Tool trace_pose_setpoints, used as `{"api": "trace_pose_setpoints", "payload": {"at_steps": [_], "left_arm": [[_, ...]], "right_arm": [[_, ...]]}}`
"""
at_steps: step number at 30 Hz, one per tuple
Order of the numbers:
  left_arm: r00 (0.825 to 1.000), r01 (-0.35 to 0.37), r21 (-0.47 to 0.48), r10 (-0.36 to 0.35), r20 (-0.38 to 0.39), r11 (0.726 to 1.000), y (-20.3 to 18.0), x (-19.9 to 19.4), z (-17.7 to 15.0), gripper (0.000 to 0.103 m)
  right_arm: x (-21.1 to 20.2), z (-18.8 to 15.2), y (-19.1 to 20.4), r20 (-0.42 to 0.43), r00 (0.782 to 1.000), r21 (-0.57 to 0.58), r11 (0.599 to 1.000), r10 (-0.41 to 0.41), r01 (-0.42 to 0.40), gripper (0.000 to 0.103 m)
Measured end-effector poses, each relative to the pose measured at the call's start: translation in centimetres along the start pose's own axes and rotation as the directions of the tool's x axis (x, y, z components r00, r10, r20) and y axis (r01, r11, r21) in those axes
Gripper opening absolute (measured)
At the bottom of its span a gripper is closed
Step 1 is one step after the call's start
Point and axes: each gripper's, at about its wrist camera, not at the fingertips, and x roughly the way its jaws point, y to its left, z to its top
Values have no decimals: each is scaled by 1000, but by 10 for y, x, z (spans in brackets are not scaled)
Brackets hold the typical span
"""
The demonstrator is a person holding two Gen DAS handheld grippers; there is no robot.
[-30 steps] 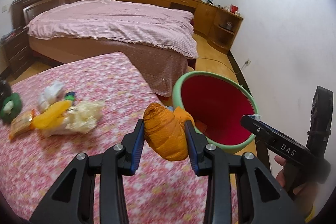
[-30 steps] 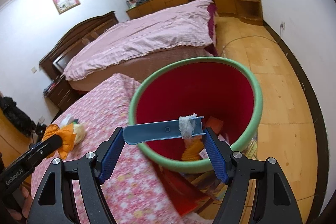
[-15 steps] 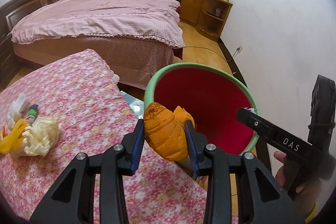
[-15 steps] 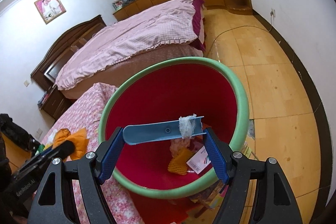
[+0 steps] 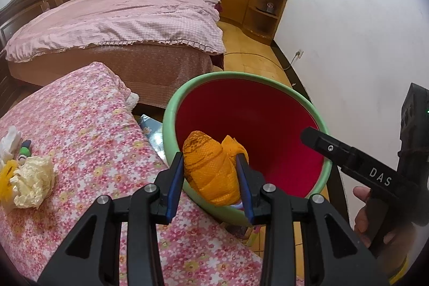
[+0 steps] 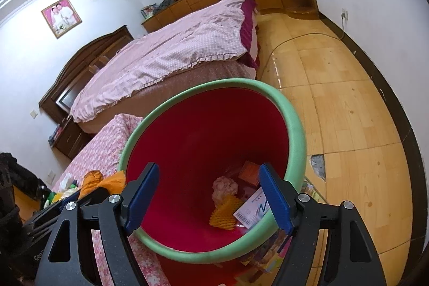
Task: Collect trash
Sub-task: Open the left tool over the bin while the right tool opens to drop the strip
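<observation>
Left wrist view: left claw [image 5: 210, 180] clenched on the orange wad [image 5: 211, 168], so hold it over the bin [image 5: 295, 95] before releasing; right claw [image 6: 209, 196] hangs open, empty.

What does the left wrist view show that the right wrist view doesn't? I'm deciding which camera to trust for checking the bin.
Only the left wrist view shows the left gripper clamped on the orange cloth at the near rim, plus the crumpled paper on the flowered cover. Only the right wrist view shows the bin's bottom: a pink wad, orange netting, a barcoded card, seen between the open, empty right gripper. Both share the red bin and the bed.
</observation>
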Motion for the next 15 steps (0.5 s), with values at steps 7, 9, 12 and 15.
{"api": "trace_pose_setpoints", "payload": {"at_steps": [7,9,12,15], "left_arm": [[999,36,8,-36,-12,999,-3,11,2,49],[999,37,8,-37,-12,999,-4,11,1,53],[1000,27,5,-27,-12,1000,-4,10,1,54],[1000,15,-12,-15,-6,1000,0,3,0,54]], "right_arm": [[-4,2,-3,14,1000,10,1000,-11,11,77],[-6,2,-3,15,1000,11,1000,-12,12,77],[-7,2,-3,17,1000,11,1000,-11,11,77],[-9,1,-2,15,1000,11,1000,-7,7,77]]}}
